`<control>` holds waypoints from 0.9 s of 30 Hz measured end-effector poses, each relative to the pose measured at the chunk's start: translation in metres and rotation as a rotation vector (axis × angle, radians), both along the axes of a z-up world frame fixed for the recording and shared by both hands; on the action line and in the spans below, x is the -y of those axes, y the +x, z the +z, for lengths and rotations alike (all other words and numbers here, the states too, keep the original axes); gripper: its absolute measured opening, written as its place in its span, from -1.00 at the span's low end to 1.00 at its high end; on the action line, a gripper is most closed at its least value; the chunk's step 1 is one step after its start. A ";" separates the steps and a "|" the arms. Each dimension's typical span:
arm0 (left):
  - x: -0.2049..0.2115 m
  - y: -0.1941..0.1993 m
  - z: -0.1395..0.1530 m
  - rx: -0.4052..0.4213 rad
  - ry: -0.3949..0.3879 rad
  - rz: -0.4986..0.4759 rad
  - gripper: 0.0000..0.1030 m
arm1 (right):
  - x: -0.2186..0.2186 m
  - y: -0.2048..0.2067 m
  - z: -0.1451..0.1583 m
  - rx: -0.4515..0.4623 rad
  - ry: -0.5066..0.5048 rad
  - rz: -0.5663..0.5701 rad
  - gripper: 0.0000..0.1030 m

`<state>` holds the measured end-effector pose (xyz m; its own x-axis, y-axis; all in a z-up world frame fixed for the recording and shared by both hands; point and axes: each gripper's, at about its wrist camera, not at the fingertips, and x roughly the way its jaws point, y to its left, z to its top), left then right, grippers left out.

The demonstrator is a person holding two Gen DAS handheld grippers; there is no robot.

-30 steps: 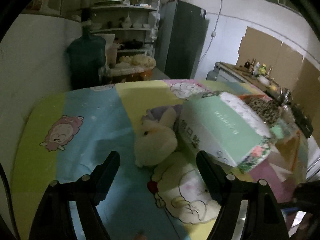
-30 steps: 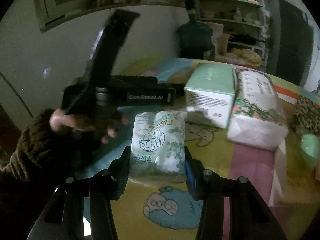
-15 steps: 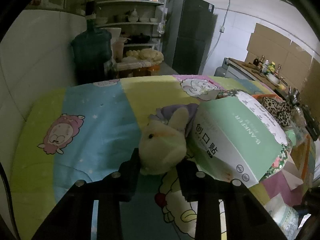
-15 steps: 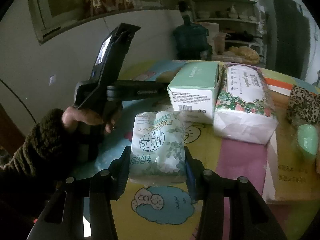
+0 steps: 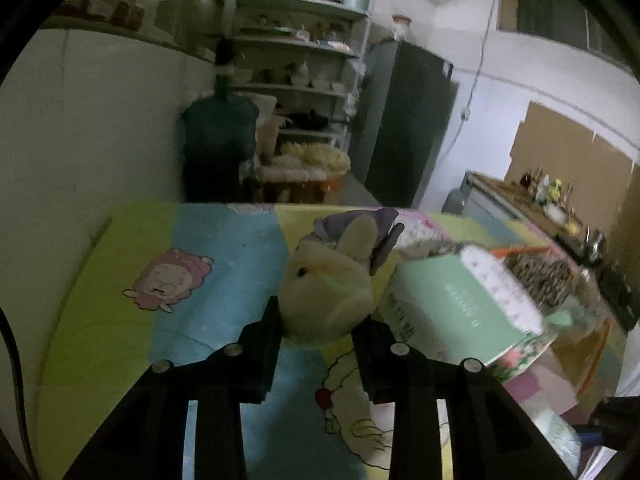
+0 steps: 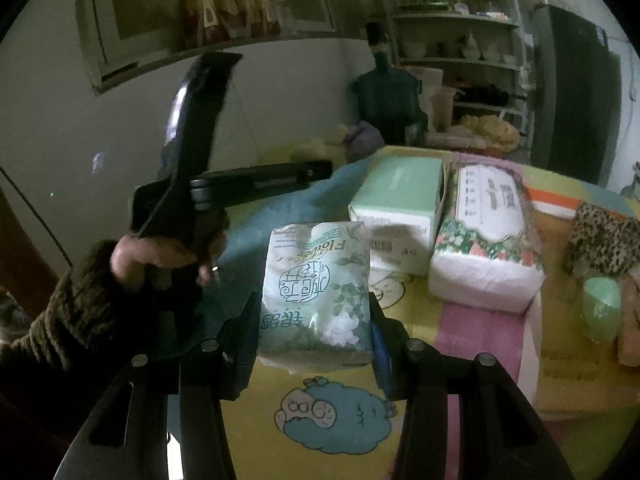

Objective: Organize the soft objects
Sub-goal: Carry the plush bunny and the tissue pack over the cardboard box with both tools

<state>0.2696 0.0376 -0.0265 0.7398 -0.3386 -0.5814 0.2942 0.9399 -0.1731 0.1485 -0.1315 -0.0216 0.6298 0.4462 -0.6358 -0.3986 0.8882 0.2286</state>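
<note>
My left gripper (image 5: 322,320) has just been closing, and now its two fingers pinch the pale plush toy (image 5: 326,296) by its round body. A second ago the jaws stood wide apart with the toy lying on the cartoon tablecloth (image 5: 120,320) ahead of them, just beside the mint green box (image 5: 456,312). Now the toy sits higher in the left wrist view and looks lifted off the cloth, with its purple part (image 5: 384,236) and one ear pointing away from me. The picture is a little blurred, so I cannot tell if the bottom of the toy is fully free from the table. My right gripper (image 6: 314,320) has not changed: it is clamped on the tissue pack (image 6: 316,292) with the flower print, as it was before, and holds it just above the yellow part of the cloth. Behind this pack stand the green box and, touching it, the floral napkin pack (image 6: 486,240). I judge that both hands now carry one soft thing each, so the picking step is done and the next step is to bring them to their place.
</note>
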 end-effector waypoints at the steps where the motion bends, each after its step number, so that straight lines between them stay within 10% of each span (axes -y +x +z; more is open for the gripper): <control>1: -0.001 -0.003 0.004 0.009 -0.006 0.006 -0.35 | 0.000 0.000 0.003 0.007 0.000 -0.003 -0.05; 27: 0.088 -0.067 0.065 0.132 -0.040 0.024 -0.34 | 0.098 -0.015 0.056 0.197 -0.002 -0.260 -0.05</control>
<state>0.2031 -0.0507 0.0384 0.8174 -0.3405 -0.4648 0.2940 0.9402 -0.1717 0.1333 -0.2300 0.0344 0.8335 0.2531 -0.4911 -0.1944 0.9664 0.1682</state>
